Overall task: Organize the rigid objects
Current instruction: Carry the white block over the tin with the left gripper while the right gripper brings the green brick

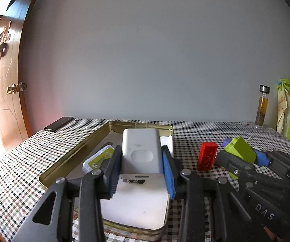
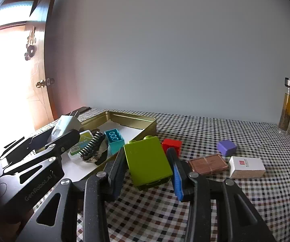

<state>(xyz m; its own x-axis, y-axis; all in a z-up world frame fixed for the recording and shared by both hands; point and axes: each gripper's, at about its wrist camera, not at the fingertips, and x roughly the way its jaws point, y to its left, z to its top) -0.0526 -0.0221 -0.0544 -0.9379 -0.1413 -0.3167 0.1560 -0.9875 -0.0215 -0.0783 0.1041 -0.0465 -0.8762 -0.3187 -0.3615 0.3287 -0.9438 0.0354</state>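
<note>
My left gripper [image 1: 141, 151] is shut on a white charger block [image 1: 141, 151] and holds it over the gold tin [image 1: 74, 151] lined with white paper. In the right wrist view the charger [image 2: 64, 125] shows its prongs pointing up and away, at the tin's [image 2: 133, 119] left side. My right gripper [image 2: 147, 155] is shut on a lime green brick [image 2: 148, 163], just right of the tin above the checked cloth. A teal brick [image 2: 114, 139], a green-labelled pack [image 2: 80, 143] and a dark toothed hair clip [image 2: 93, 149] lie in the tin.
On the cloth right of the tin lie a red brick [image 2: 172, 144], a purple cube [image 2: 226, 147], a brown flat case [image 2: 208, 164] and a white box [image 2: 246, 166]. A glass bottle [image 2: 288, 104] stands far right; a dark phone [image 1: 59, 124] lies at the back left.
</note>
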